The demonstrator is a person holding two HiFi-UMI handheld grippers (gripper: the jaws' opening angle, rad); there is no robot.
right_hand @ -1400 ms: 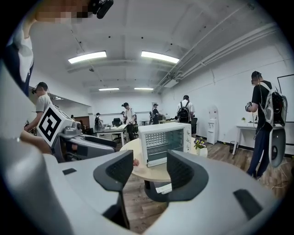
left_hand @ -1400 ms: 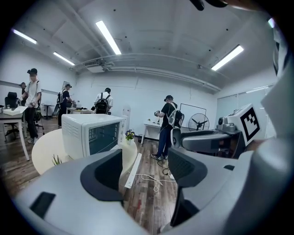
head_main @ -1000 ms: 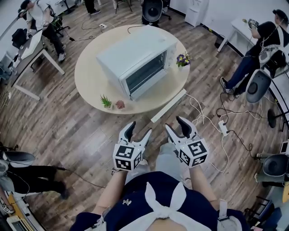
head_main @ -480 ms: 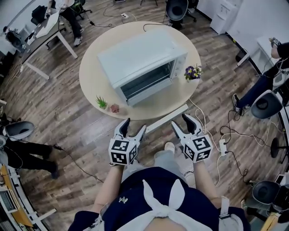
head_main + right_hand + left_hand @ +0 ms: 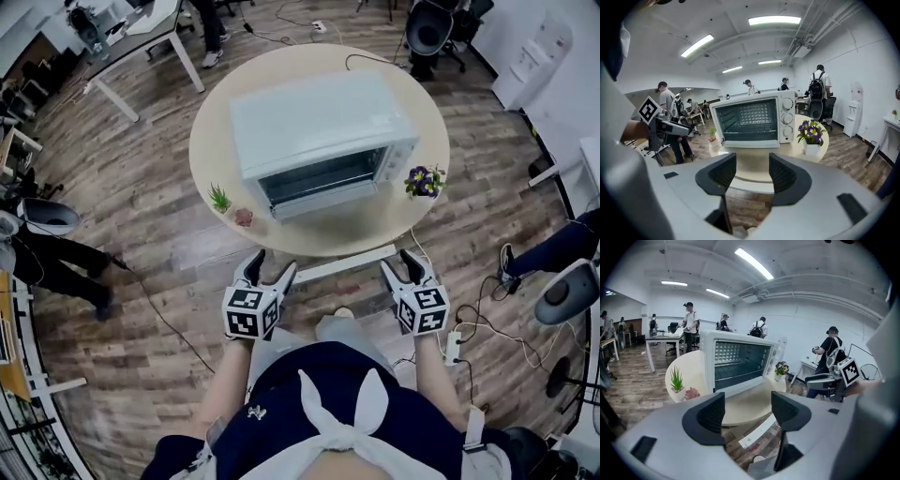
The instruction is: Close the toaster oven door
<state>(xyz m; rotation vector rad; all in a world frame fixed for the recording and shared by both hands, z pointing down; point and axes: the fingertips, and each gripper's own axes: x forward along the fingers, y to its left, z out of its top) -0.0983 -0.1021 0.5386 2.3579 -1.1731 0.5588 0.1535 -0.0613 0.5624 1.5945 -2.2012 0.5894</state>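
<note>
Left gripper (image 5: 747, 412): fingers (image 5: 710, 417) apart, with only bench edge and floor showing between them.
Right gripper (image 5: 752, 172): fingers apart as well, nothing held.
Toaster oven (image 5: 319, 122): stands on the round bench (image 5: 217, 141), well ahead of both pairs of fingertips, with its mouth turned toward them.
Door (image 5: 323, 202): appears dropped open, a pale flap lying forward from the lower edge of the cavity on the side nearest the fingers. The rack inside is in plain sight.
Handling: probably a stiff metal-and-glass flap on a bottom hinge, light to lift and swinging in a fixed arc. The hinge may be sprung, so it could snap shut near the top. The glass should not be slammed. The oven may slide on the smooth bench if shoved.
Hold: the free front edge, closest to the fingertips, either lifted from beneath or clamped at the handle. The handle itself cannot be made out.
Nearby: a flower pot (image 5: 422, 181) beyond the right fingers, and small plants (image 5: 220, 199) beyond the left.
</note>
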